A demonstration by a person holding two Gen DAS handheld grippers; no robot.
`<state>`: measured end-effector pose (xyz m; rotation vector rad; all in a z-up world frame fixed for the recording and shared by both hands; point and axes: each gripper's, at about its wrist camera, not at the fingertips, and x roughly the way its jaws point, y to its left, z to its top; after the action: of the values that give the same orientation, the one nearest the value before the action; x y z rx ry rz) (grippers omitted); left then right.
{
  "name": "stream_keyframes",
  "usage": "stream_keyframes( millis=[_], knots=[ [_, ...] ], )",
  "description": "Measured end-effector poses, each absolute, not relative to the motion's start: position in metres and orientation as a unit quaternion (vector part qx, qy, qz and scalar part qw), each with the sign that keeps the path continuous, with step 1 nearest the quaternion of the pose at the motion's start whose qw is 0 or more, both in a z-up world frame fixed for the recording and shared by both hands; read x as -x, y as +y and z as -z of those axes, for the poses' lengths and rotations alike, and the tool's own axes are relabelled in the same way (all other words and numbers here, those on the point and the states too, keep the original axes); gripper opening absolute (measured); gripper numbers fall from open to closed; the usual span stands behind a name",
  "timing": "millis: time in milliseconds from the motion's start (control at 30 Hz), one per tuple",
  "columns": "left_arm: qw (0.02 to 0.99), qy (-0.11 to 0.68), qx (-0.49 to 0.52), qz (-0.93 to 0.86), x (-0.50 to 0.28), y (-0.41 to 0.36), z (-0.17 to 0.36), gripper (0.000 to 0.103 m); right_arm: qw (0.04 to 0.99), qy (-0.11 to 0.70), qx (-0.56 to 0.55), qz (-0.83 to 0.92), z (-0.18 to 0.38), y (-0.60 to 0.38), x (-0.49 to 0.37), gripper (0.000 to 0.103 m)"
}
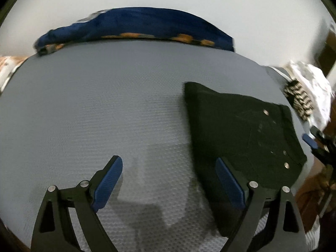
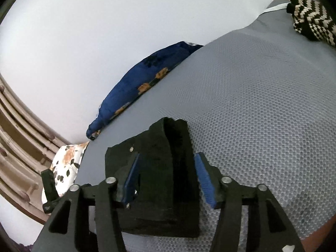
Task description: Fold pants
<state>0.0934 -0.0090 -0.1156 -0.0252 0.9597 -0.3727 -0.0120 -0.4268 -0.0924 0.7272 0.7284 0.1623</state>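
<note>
The black pants [image 1: 239, 130] lie folded into a compact stack on the grey mesh mattress [image 1: 105, 105], with metal rivets showing on top. My left gripper [image 1: 169, 163] is open and empty, hovering to the left of the stack; its right finger overlaps the stack's near edge. In the right wrist view the folded pants [image 2: 159, 168] sit between the blue pads of my right gripper [image 2: 166, 159], which stands open around the stack with a gap beside the right pad. The right gripper also shows at the left wrist view's right edge [image 1: 313, 140].
A blue floral blanket [image 1: 134, 27] lies along the mattress's far edge by the white wall. A black-and-white zigzag cloth [image 2: 310, 19] and a white printed cloth [image 1: 310, 88] lie at one end. A spotted pillow [image 2: 67, 163] and wooden rails [image 2: 19, 136] lie off the other end.
</note>
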Motion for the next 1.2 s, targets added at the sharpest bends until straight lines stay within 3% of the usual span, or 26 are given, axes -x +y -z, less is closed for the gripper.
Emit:
stream_keyframes(
  millis=[167,533,600,833,933,967,1000,1100,1167,1200],
  knots=[
    [0.835,0.497,0.03,0.233,-0.105,-0.027,0.13,0.09,0.862,0.382,-0.326,-0.075,0.102,-0.412,0.002,0.073],
    [0.796,0.511,0.114,0.303,-0.145,-0.037,0.148,0.09,0.829,0.427,-0.348,-0.102,0.133,-0.414,-0.027,0.074],
    [0.796,0.51,0.101,0.312,-0.148,-0.045,0.148,0.09,0.829,0.431,-0.335,-0.118,0.132,-0.407,-0.032,0.079],
    [0.803,0.492,-0.013,0.336,-0.125,-0.088,0.148,0.091,0.834,0.458,-0.265,-0.155,0.13,-0.38,-0.045,0.08],
    [0.819,0.472,-0.025,0.326,-0.117,-0.09,0.15,0.091,0.83,0.472,-0.261,-0.144,0.132,-0.385,-0.049,0.059],
    [0.822,0.467,-0.03,0.325,-0.116,-0.091,0.15,0.09,0.826,0.474,-0.268,-0.145,0.134,-0.389,-0.05,0.045],
    [0.825,0.462,-0.036,0.325,-0.114,-0.091,0.15,0.088,0.819,0.475,-0.284,-0.152,0.137,-0.394,-0.05,0.038],
    [0.84,0.441,-0.045,0.314,-0.105,-0.091,0.145,0.068,0.808,0.472,-0.317,-0.156,0.143,-0.395,-0.049,0.029],
    [0.847,0.435,-0.037,0.304,-0.107,-0.086,0.142,0.048,0.808,0.464,-0.33,-0.153,0.141,-0.393,-0.047,0.026],
    [0.848,0.434,-0.028,0.302,-0.111,-0.082,0.142,0.044,0.807,0.459,-0.339,-0.149,0.14,-0.393,-0.046,0.025]
  ],
)
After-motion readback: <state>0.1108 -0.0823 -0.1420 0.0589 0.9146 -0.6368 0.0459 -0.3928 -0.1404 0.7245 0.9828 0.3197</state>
